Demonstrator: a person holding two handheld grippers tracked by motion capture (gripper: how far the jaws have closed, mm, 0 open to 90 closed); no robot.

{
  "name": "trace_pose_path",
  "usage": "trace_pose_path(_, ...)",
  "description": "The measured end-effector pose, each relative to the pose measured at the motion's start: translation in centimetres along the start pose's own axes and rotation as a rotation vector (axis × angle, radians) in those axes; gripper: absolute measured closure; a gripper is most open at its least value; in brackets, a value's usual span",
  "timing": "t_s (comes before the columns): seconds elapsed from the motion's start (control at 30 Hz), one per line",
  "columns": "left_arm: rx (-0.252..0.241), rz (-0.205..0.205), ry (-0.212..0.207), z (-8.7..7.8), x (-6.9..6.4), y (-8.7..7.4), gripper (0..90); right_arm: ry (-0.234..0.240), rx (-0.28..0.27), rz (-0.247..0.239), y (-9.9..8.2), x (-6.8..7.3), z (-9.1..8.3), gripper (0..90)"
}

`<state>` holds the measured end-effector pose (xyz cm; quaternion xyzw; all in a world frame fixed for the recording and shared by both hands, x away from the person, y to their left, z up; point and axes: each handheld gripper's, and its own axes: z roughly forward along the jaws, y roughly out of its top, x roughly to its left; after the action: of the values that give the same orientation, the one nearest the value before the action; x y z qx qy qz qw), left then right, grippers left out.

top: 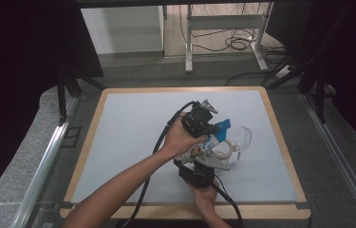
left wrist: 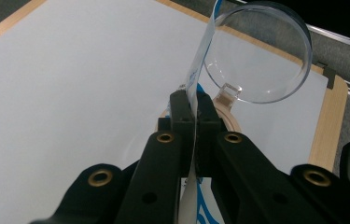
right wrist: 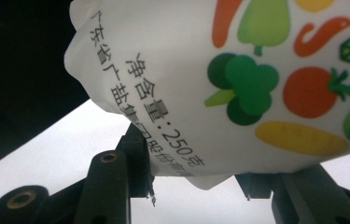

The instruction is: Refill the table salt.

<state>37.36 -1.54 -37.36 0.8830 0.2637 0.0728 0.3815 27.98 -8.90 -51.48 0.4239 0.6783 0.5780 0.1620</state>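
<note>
A white packet (right wrist: 238, 84) printed with vegetables and dark characters sits between the jaws of my right gripper (right wrist: 193, 173), which is shut on its lower part. In the high view this gripper (top: 203, 159) points away from the person, under the packet (top: 200, 151). My left gripper (left wrist: 192, 100) is shut on the packet's thin blue-and-white top edge (left wrist: 199, 56); from above it (top: 212, 127) points right, with the blue packet top (top: 222, 129) beyond it. A clear round lid (left wrist: 261, 60) stands open over a wooden-rimmed jar (left wrist: 228, 119) just past the jaws.
The jar with its lid (top: 243, 137) stands right of centre on a pale mat (top: 133, 142) with a wooden border (top: 287, 156). Black cables trail from both grippers toward the near edge. A desk frame and cables on the floor lie beyond the table.
</note>
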Motion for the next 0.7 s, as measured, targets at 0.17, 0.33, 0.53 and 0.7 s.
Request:
trace_pose_path(0.17, 0.014, 0.003, -0.004, 0.34, -0.07, 0.14, 90.0, 0.004, -0.007, 0.018, -0.01, -0.09, -0.08, 54.7)
trace_pose_path(0.33, 0.03, 0.002, -0.006, 0.59, 0.11, 0.14, 90.0, 0.018, -0.005, 0.041, -0.1, -0.07, -0.05, 54.7)
trace_pose_path(0.53, 0.041, 0.001, -0.02, 0.82, 0.28, 0.22, 90.0, 0.024, -0.01, 0.044, -0.2, -0.23, 0.03, 54.7)
trace_pose_path(0.7, 0.069, 0.009, -0.027, 1.07, 0.45, 0.35, 90.0, 0.029, -0.011, 0.049, -0.25, -0.22, -0.05, 54.8)
